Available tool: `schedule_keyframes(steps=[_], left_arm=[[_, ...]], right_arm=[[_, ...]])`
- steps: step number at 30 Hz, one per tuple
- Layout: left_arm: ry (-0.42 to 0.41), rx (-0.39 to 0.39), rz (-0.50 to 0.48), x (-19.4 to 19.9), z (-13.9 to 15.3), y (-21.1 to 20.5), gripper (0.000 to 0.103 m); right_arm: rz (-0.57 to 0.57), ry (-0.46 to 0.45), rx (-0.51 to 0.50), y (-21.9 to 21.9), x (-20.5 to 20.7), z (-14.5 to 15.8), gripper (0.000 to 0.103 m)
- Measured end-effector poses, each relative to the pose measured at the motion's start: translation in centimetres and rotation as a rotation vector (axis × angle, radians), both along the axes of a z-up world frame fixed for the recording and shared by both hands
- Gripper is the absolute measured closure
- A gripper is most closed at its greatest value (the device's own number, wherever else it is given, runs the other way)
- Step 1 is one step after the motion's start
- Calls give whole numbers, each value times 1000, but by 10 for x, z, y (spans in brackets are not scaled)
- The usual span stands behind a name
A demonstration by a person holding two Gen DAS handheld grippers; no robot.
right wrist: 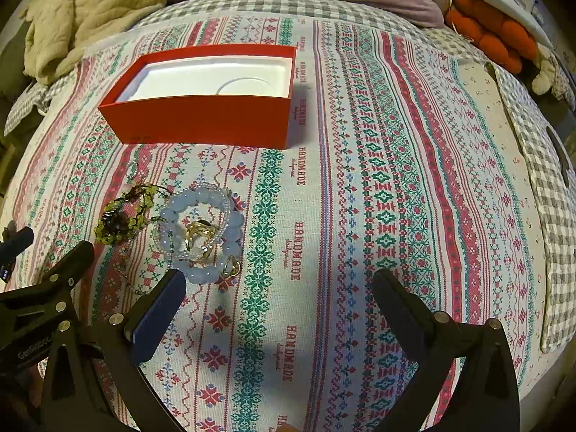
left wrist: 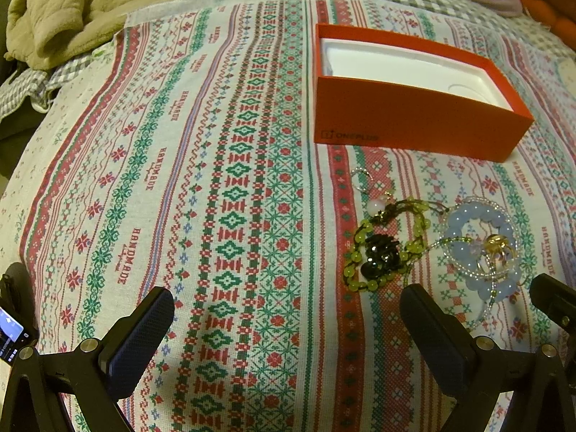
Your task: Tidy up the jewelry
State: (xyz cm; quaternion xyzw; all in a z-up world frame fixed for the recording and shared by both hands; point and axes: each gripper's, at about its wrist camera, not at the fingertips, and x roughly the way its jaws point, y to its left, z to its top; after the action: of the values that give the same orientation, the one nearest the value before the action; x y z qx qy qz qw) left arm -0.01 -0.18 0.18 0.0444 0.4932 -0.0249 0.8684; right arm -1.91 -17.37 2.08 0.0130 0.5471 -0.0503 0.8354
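Both grippers hover over the patterned cloth (right wrist: 360,180) with fingers spread wide and nothing between them — the left gripper (left wrist: 288,327), the right gripper (right wrist: 280,309). The jewelry lies in a small heap just in front of the red box (left wrist: 406,126): a green bead bracelet (left wrist: 381,248) touching a pale blue bead bracelet (right wrist: 201,230), gold rings (right wrist: 199,234) inside the blue one. The box sits open — white tray showing.

Both fisheye views look forward and steeply down along their own fingers at the bed's patterned cloth (left wrist: 230,216), from close above it. The left wrist view sits to the left, with the red box (left wrist: 406,122) and jewelry pile (left wrist: 432,241) at its right. The right wrist view has the same box (right wrist: 205,118) and pile (right wrist: 172,226) at its left. Each view catches the other hand-held gripper at its edge.
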Motion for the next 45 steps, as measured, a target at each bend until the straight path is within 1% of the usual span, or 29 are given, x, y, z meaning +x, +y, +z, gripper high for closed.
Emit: schedule_keyframes(steps=[4, 6, 16, 25, 28, 31, 32, 36, 38, 39, 40, 41, 43, 44, 45], left_arm=[[0, 0, 0, 0, 0, 0, 0], [1, 0, 0, 0, 0, 0, 0], [-3, -1, -5, -1, 6, -7, 0], [-12, 7, -43, 7, 14, 0, 0], [29, -10, -71, 16, 15, 4, 0], [93, -54, -105, 25, 13, 9, 0], [103, -65, -112, 27, 13, 10, 0], [110, -81, -147, 34, 16, 12, 0], [125, -121, -164, 39, 16, 14, 2], [135, -145, -172, 42, 16, 16, 4], [146, -165, -180, 45, 16, 18, 10], [157, -188, -186, 48, 15, 19, 15], [182, -249, -191, 56, 14, 23, 21], [195, -288, -193, 60, 13, 26, 26], [205, -311, -196, 63, 13, 27, 29]], right_arm=[[0, -1, -2, 1, 0, 0, 0], [2, -3, -6, 1, 3, -4, 0], [15, -7, -19, -1, 0, 0, 0], [48, -33, -36, -1, 0, 3, 0], [53, -38, -21, -3, 3, 4, 0], [51, -19, 35, -10, 8, 3, 0], [42, -6, 67, -14, 11, 2, 0], [31, 20, 130, -21, 17, 0, 0], [37, 33, 171, -23, 20, -2, 2], [40, 38, 192, -24, 22, -3, 8], [43, 47, 221, -25, 25, -4, 16], [45, 55, 241, -26, 27, -5, 19], [51, 72, 281, -27, 31, -8, 33], [53, 77, 290, -27, 33, -9, 37], [58, 84, 302, -27, 35, -10, 44]])
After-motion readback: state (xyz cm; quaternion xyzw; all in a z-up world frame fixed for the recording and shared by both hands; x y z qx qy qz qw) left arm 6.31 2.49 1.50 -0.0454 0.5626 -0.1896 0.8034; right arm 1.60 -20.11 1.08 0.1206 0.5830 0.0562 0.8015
